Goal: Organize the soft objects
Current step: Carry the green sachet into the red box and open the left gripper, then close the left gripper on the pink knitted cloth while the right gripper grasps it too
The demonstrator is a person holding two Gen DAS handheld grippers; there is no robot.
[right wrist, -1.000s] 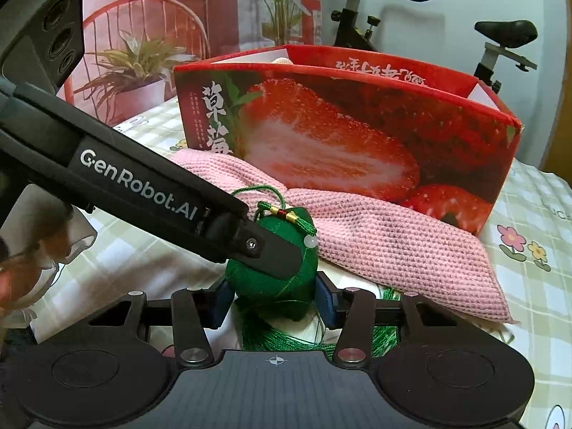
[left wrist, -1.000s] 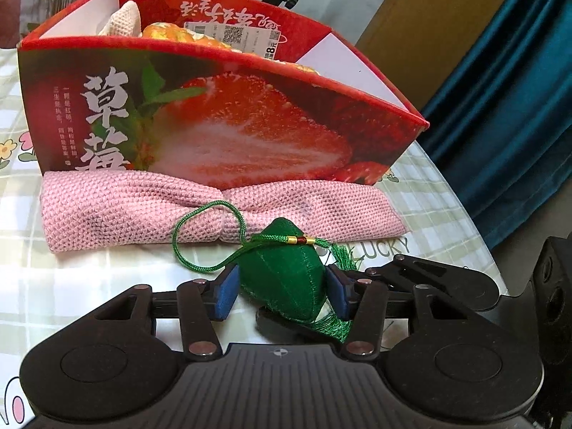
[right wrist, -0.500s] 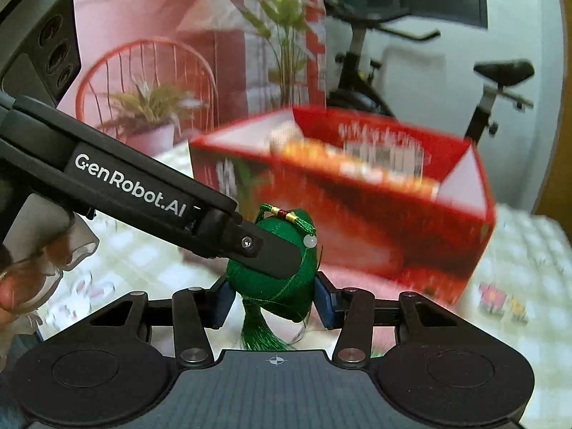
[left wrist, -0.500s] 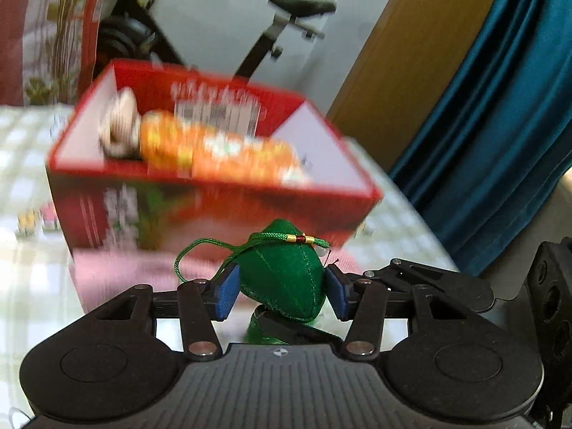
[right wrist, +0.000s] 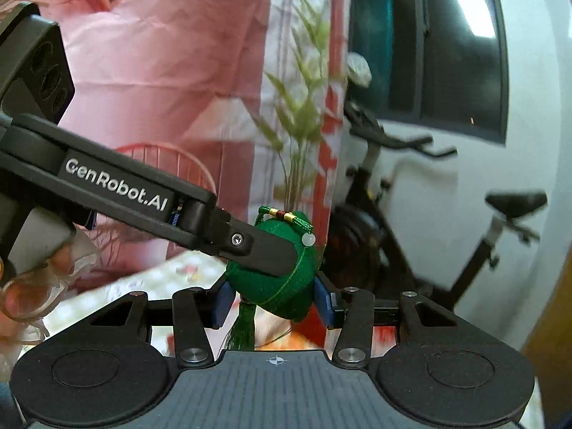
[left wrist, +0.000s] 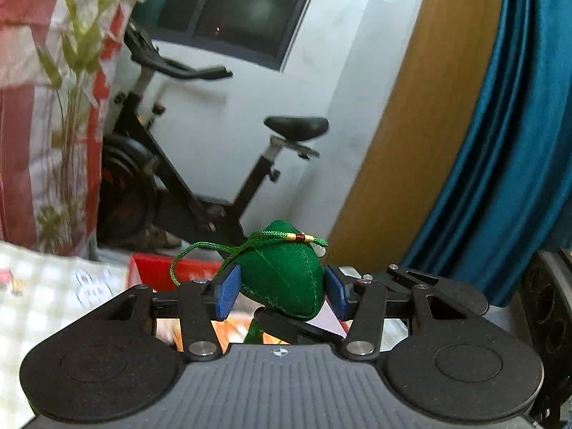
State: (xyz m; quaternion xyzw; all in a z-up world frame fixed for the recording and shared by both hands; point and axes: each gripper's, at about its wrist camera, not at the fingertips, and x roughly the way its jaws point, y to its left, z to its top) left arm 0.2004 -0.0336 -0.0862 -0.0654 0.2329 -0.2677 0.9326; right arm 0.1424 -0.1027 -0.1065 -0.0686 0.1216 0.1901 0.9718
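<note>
A green stitched fabric pouch shaped like a plump dumpling (left wrist: 282, 279), with a green cord loop and gold and red beads at its tip, sits low in the centre of both views, raised above the red cardboard box (left wrist: 157, 271) and the pale checked cloth on the surface (left wrist: 39, 286). The left gripper (left wrist: 281, 291) has its blue-padded jaws clamped on the pouch's sides; the right gripper (right wrist: 271, 300) grips the same pouch likewise, the left one's black finger (right wrist: 271, 254) crossing in from the left edge, a green tassel (right wrist: 243, 329) hanging beneath
</note>
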